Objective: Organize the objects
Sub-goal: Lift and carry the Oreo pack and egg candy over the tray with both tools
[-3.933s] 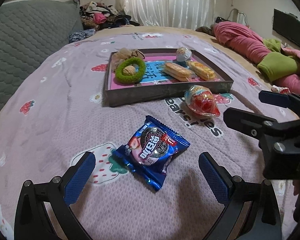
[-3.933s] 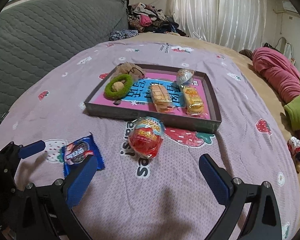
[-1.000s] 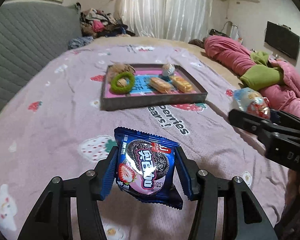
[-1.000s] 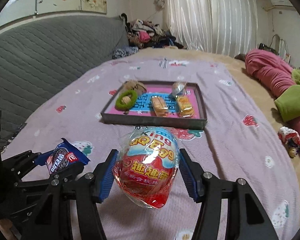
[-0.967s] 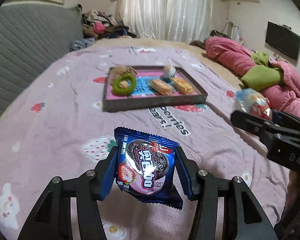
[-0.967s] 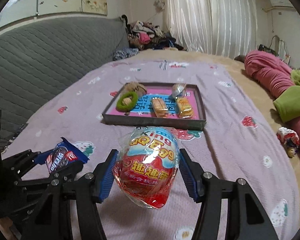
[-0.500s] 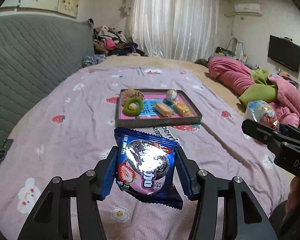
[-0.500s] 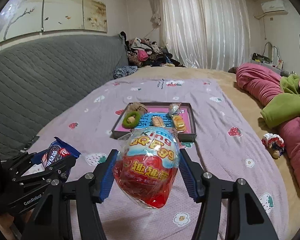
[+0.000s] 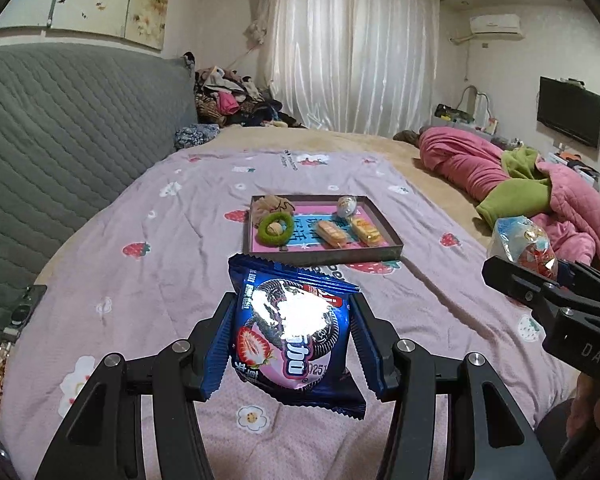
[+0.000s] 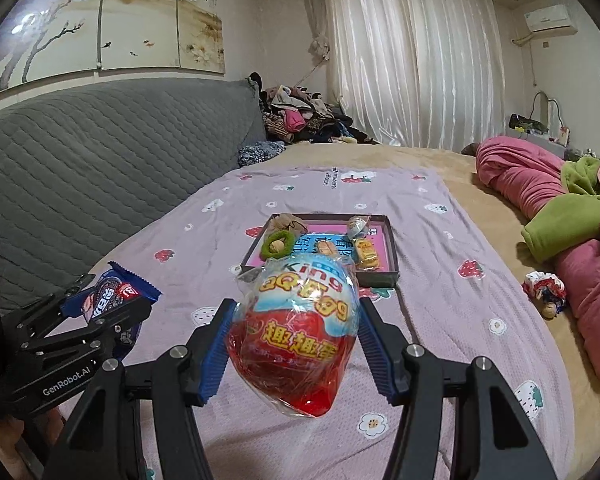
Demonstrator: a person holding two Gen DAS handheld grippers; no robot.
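Both grippers are higher and further back from the tray (image 9: 396, 246) than half a second ago, so more of the room shows and the tray looks smaller. Left gripper (image 9: 294, 346) is closed on the blue cookie packet (image 9: 290, 332), blue pads pinching its two sides, packet upright and held clear above the purple bedspread (image 9: 160, 248). Right gripper (image 10: 296, 344) is closed on the wrapped toy egg (image 10: 300, 332), pads against both sides, egg pointed end down, also off the bed. In the left view the right gripper with the egg sits at the right edge (image 9: 528, 276); in the right view the left gripper with the packet sits at lower left (image 10: 108, 308). Tray lies on the bedspread well ahead of both, apart from them. Inside it: green ring (image 9: 275, 229) with a small nut-like thing in its hole at left, a brown crumpled item (image 9: 270, 204) behind the ring, two wrapped snack cakes (image 9: 332, 234) side by side in the middle and right, a small wrapped ball (image 9: 346, 206) at the back. Pink and green blankets (image 9: 512, 184) are heaped at right, grey headboard (image 9: 60, 140) at left.
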